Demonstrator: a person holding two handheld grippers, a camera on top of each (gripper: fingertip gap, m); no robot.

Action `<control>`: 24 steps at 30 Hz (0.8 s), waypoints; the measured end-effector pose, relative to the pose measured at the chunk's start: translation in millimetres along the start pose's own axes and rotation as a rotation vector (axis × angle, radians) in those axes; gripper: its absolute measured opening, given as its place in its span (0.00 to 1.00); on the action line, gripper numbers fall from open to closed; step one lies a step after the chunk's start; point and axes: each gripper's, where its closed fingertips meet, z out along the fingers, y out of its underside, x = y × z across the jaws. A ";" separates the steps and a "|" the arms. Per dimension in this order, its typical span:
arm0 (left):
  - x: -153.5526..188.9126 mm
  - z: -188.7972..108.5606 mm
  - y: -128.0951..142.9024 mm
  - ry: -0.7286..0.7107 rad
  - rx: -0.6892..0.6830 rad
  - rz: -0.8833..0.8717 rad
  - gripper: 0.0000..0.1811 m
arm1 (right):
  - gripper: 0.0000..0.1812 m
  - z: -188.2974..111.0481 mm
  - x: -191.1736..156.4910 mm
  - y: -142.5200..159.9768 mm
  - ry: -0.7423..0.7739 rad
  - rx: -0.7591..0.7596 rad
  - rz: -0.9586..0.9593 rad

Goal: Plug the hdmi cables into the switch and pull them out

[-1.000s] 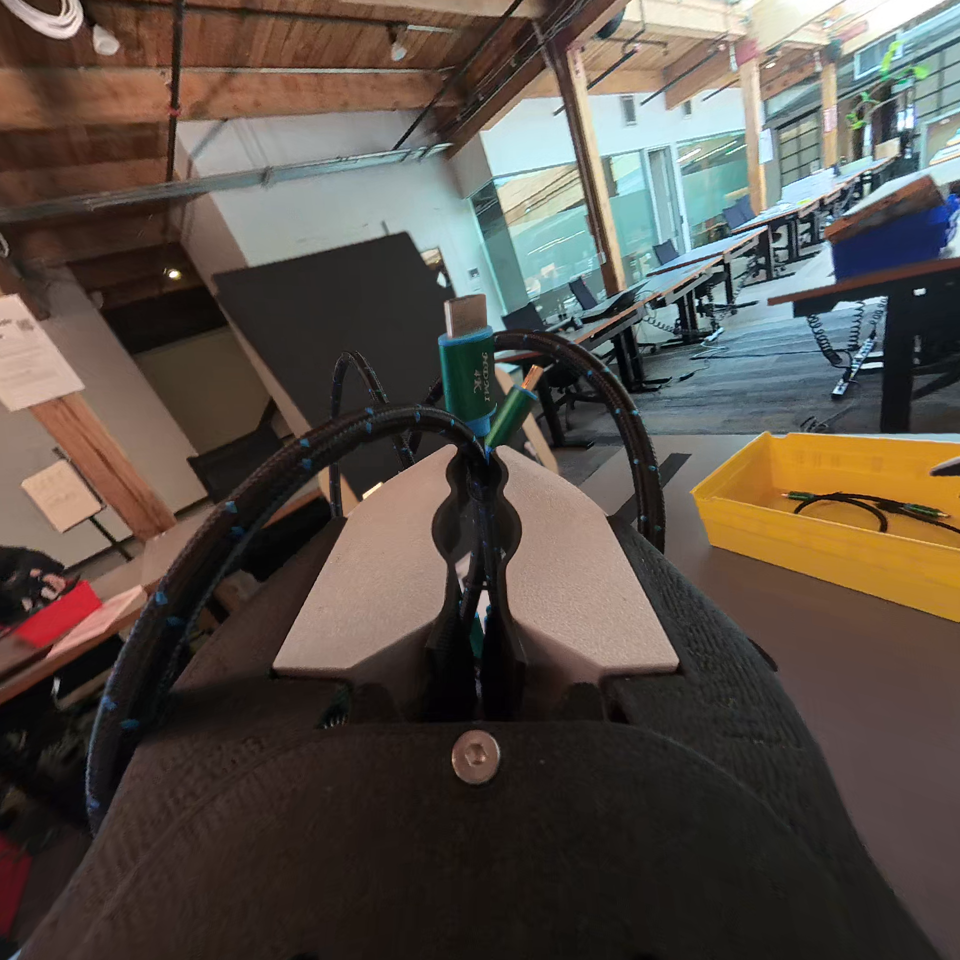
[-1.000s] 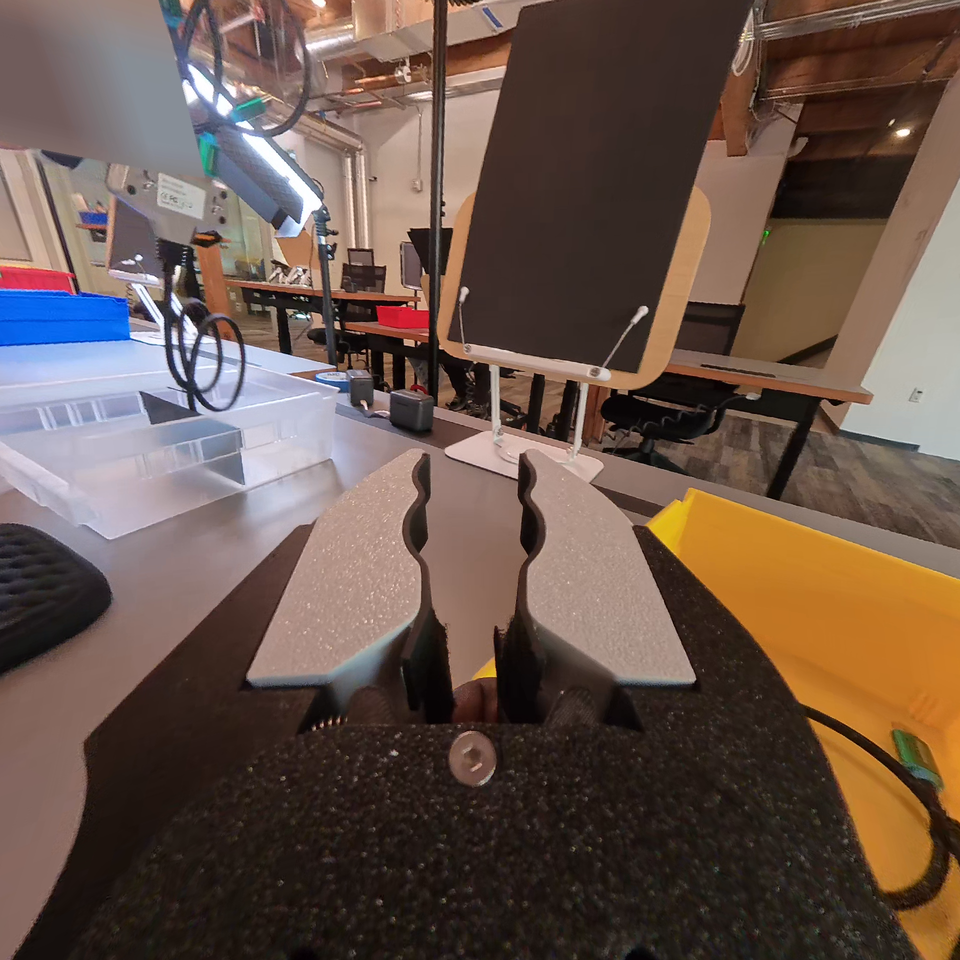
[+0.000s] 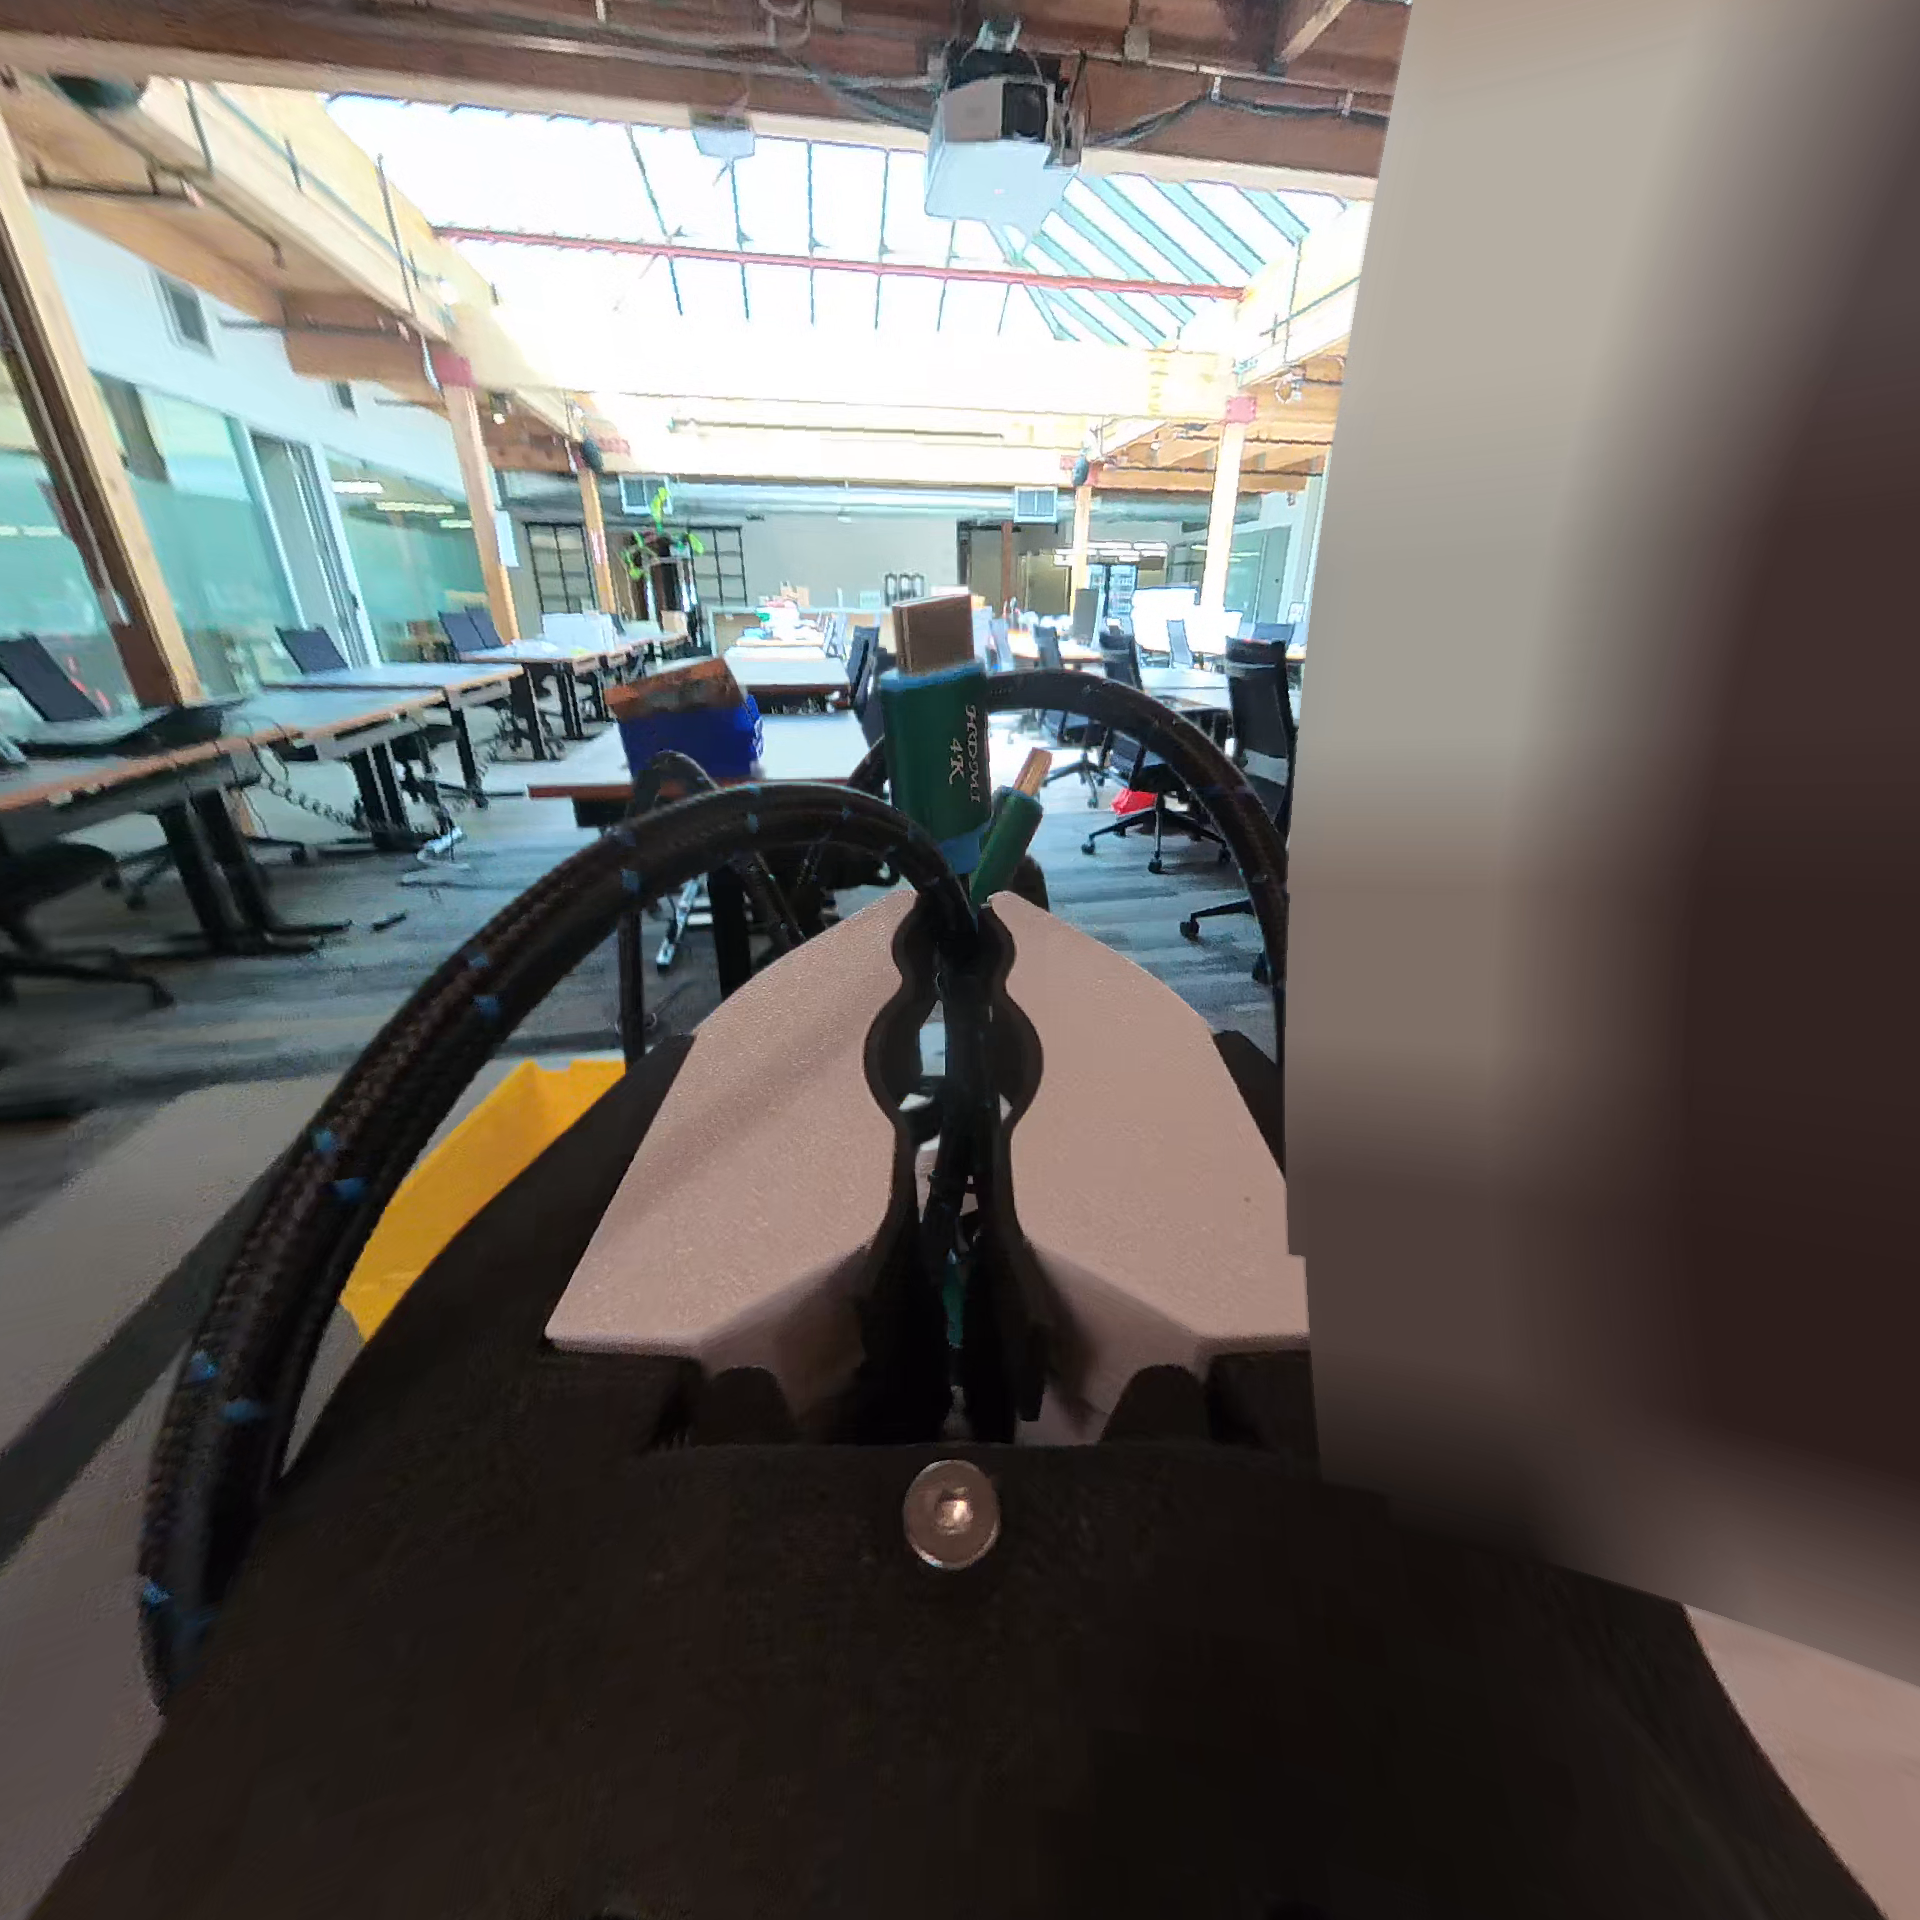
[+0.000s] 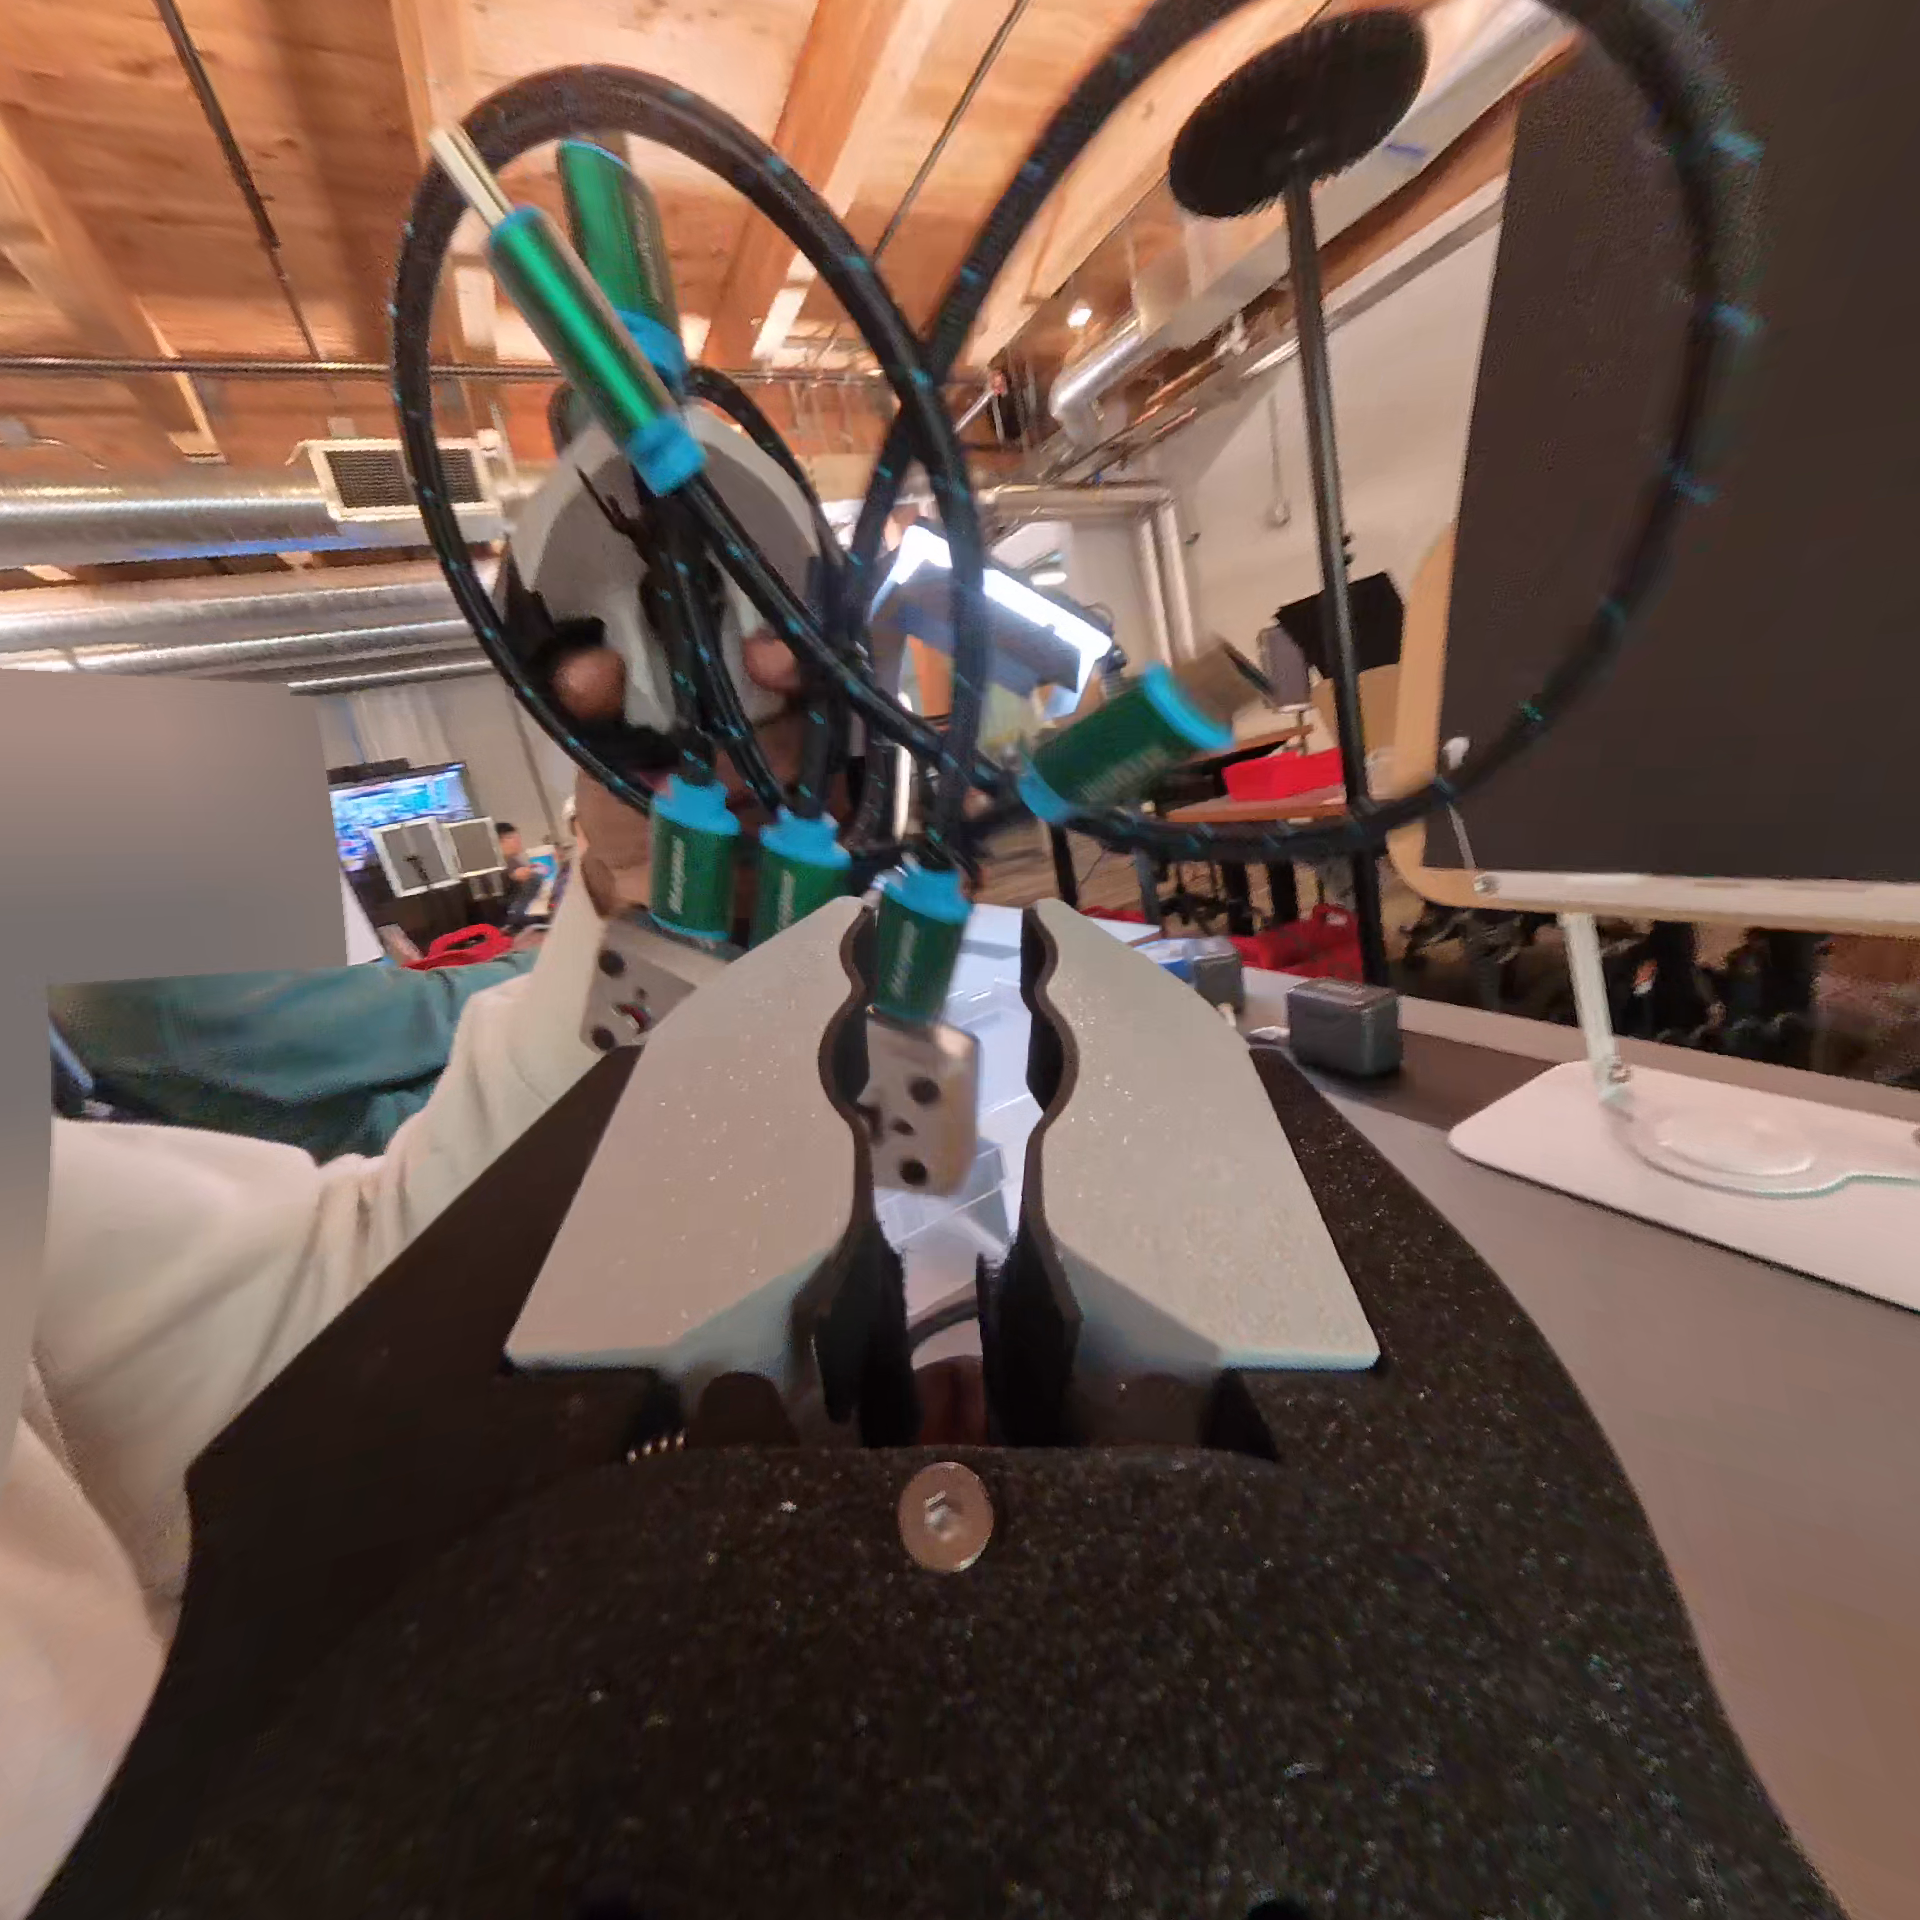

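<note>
Cables [image 3: 343, 1164] in black braid with blue flecks sit pinched between the closed fingers of the left gripper [image 3: 951, 925], bunched in the narrow slot and looping out wide to its left and right. Two green plugs rise just past the fingertips: a larger one [image 3: 930, 758] with a gold tip standing nearly upright, and a slimmer one [image 3: 1006, 836] leaning right beside it. A yellow bin [image 3: 468, 1174] shows low on the left behind the cable loop, with rows of desks and chairs far ahead under a skylight.

From the other tool, the right gripper [image 4: 940, 935] has its fingers spread apart with nothing clamped. Hanging in the gap between them is a small silver switch [image 4: 920, 1112], tilted and off the table, with a green plug [image 4: 914, 956] seated in its top edge. A second silver piece [image 4: 623, 987] of the switch, just left of the left finger, carries two more green plugs [image 4: 691, 873] side by side. Above and ahead, the left gripper [image 4: 665, 540] holds the bundle aloft, loose plugs [image 4: 582, 312] pointing up and another [image 4: 1122, 743] dangling to the right. A dark panel on a white stand [image 4: 1683, 1143] rests on the grey table [image 4: 1714, 1455] to the right; a person's pale sleeve [image 4: 208, 1247] fills the lower left
</note>
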 end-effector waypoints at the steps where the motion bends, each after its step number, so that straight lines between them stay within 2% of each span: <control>1: -3.5 2.7 6.8 0.003 -0.010 -0.018 0.04 | 0.16 4.3 2.2 2.3 0.000 -0.012 0.024; 4: -7.2 8.8 18.0 0.045 0.000 -0.081 0.04 | 0.16 13.3 18.8 14.2 0.057 -0.052 0.068; 6: -11.6 10.5 23.6 0.049 0.003 -0.100 0.04 | 0.11 15.2 20.7 18.6 0.034 -0.043 0.130; 9: -24.8 9.0 33.2 -0.006 -0.025 -0.143 0.04 | 0.09 9.6 29.2 22.5 0.018 0.016 0.206; 10: -30.2 6.8 37.2 -0.045 -0.055 -0.132 0.05 | 0.09 6.8 32.5 24.3 0.012 0.041 0.245; 13: -41.7 -9.8 39.7 -0.162 -0.109 -0.074 0.20 | 0.08 -4.5 43.9 28.8 0.038 0.114 0.279; 14: -47.0 -19.1 40.1 -0.220 -0.123 -0.044 0.21 | 0.08 -8.3 44.9 28.0 0.037 0.139 0.277; 17: -62.7 -59.2 37.8 -0.442 -0.103 0.033 0.22 | 0.07 -16.5 51.6 27.2 0.069 0.169 0.271; 20: -62.7 -104.8 42.1 -0.692 -0.032 0.113 0.27 | 0.07 -22.3 59.9 26.1 0.112 0.197 0.278; 22: -48.8 -119.6 56.2 -0.799 0.053 0.122 0.31 | 0.07 -24.7 64.3 26.6 0.138 0.216 0.285; 24: -33.8 -105.7 93.7 -0.812 0.061 0.042 0.39 | 0.07 -25.1 67.4 28.8 0.166 0.229 0.291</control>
